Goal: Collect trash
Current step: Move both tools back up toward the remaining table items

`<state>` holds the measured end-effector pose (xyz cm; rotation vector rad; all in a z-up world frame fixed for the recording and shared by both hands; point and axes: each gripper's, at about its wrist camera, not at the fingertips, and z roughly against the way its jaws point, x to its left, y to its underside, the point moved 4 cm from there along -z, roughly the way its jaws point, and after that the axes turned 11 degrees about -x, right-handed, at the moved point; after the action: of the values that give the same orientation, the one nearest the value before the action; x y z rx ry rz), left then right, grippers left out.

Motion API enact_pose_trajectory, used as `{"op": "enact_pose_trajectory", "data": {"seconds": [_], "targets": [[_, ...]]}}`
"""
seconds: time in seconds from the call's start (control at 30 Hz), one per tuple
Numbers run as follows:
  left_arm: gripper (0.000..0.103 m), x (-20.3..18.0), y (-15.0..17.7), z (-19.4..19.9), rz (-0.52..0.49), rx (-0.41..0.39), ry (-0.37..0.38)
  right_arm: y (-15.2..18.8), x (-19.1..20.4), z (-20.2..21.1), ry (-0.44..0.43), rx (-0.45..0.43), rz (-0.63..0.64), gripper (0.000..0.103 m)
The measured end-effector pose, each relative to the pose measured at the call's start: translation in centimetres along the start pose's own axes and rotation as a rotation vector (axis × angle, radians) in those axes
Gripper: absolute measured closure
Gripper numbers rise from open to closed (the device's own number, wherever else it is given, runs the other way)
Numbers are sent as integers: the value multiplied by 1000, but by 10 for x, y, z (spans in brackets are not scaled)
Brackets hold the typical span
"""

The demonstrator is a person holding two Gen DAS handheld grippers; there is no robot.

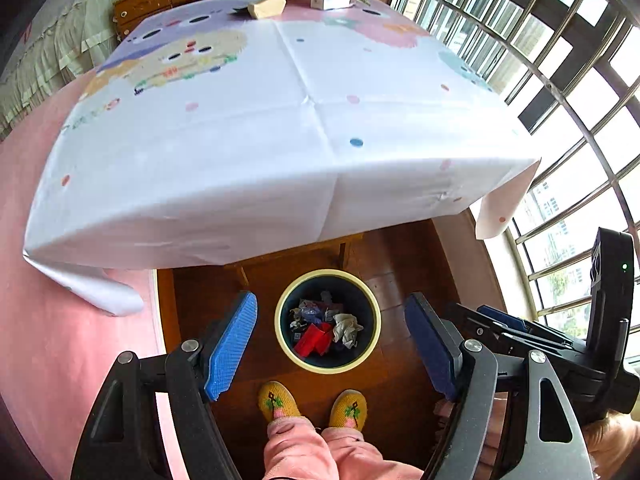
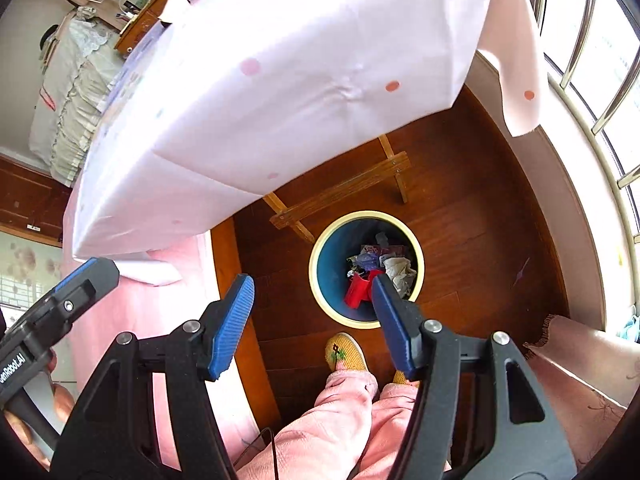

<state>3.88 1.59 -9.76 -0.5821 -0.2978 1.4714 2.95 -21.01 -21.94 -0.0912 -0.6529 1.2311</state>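
A round bin point(image 1: 282, 334) point(image 2: 326, 276) with a cream rim and blue inside stands on the wooden floor before the table. It holds crumpled paper point(image 1: 347, 328) point(image 2: 400, 272), a red box point(image 1: 314, 338) point(image 2: 357, 290) and other scraps. My left gripper point(image 1: 332, 316) hangs open above the bin, nothing between its blue fingers point(image 1: 232, 344). My right gripper point(image 2: 314, 292) is also open and empty, above the bin's left side. The right gripper's body point(image 1: 560, 336) shows at the right of the left wrist view; the left gripper's body point(image 2: 60, 300) shows at the left of the right wrist view.
A table with a white patterned cloth point(image 1: 280, 120) point(image 2: 280, 60) fills the upper view; boxes point(image 1: 268, 5) lie at its far end. A person's yellow slippers point(image 1: 278, 400) point(image 2: 346, 352) and pink trousers point(image 1: 304, 452) stand beside the bin. Barred windows point(image 1: 560, 80) run along the right. A pink rug point(image 1: 60, 320) lies left.
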Motion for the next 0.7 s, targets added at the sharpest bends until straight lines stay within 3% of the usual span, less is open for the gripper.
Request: {"op": "enact_pose_trajectory", "data": {"seconds": [0.33,0.7], "targets": [[25,-7,-82,115,3,-172,-27,-62,49,104,-96,-141,79,44],[25,-35,-156,184,-17,-314,-45,-133,86,173,-185,-293,146,43]]}}
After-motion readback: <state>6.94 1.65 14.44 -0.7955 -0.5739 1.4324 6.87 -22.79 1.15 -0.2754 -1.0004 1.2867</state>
